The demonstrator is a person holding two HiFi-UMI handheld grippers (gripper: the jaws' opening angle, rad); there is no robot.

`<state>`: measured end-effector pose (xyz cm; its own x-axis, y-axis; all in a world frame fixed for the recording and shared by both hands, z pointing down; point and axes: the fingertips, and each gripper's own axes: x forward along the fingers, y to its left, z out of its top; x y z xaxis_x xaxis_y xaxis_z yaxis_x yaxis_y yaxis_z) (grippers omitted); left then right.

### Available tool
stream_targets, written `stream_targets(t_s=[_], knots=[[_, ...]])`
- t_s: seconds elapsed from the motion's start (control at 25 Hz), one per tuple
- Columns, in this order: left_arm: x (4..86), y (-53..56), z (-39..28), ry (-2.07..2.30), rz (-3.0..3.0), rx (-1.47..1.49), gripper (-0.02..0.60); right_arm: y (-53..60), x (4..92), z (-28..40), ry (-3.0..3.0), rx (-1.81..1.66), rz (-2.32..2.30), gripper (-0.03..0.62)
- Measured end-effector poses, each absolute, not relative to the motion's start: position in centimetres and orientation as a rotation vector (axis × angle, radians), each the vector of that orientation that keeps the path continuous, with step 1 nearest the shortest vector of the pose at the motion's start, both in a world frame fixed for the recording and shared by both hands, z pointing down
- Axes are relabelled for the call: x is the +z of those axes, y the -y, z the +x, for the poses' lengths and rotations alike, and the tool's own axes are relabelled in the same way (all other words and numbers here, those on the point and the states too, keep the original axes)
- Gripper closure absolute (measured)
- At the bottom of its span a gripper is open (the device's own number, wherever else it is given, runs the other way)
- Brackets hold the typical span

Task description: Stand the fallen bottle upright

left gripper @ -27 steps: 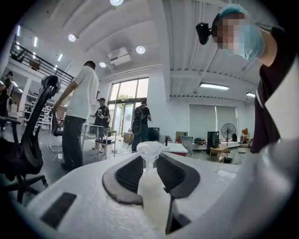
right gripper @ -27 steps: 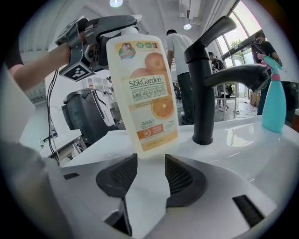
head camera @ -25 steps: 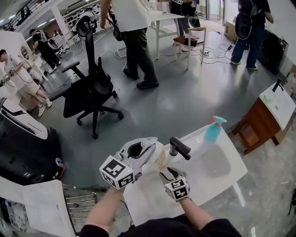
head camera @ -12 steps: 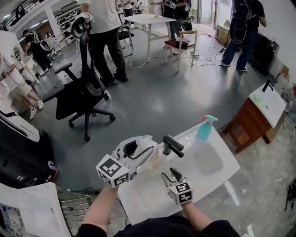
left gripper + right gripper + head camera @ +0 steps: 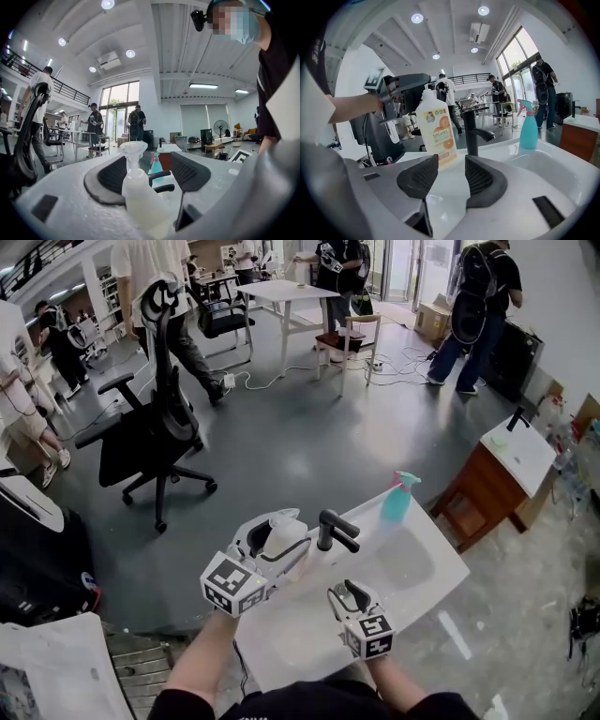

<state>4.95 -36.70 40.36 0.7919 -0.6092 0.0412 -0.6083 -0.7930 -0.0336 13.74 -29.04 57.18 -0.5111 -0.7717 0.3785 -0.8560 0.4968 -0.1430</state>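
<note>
- Already upright, the cloudy-white spray bottle [image 5: 436, 133] with the orange-fruit label stands on the white washbasin top [image 5: 281, 638]. In the head view it is just left of the black faucet [image 5: 334, 529].
- Around it, the left gripper [image 5: 289, 532] has its jaws opening. The bottle stands between the dark ribbed pads with a clear gap on the faucet side, so nothing clamps it.
- That gripper points level toward the faucet. It is carried on a bare forearm [image 5: 202, 662] reaching in from the near edge, with its marker cube [image 5: 234, 585] on the end nearest the person.
- The right gripper [image 5: 349, 594] hovers nearer the person than the faucet, its nose tipped slightly down. Its jaws are apart with nothing between them, and the bottle and faucet show beyond its pads.
- Right of the faucet lies the sunken bowl [image 5: 412, 563], and past it a teal spray bottle [image 5: 397, 498] stands at the far rim.
- Beyond the faucet, across the grey floor, stands a black office chair [image 5: 155, 427].
</note>
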Motion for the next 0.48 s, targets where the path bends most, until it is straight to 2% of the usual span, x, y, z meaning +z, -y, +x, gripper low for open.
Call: stream_targets(t_s=[0.24, 0.48], knots=[[41.6, 37.1, 4.1, -1.105, -2.85, -0.257, 0.265, 26.9, 56.4, 14.4, 2.457, 0.455, 1.444, 0.414], [42.7, 35.9, 1.9, -1.154, -2.901, -0.193, 0.265, 25.4, 56.2, 14.4, 2.446, 0.428, 1.484, 0.414]])
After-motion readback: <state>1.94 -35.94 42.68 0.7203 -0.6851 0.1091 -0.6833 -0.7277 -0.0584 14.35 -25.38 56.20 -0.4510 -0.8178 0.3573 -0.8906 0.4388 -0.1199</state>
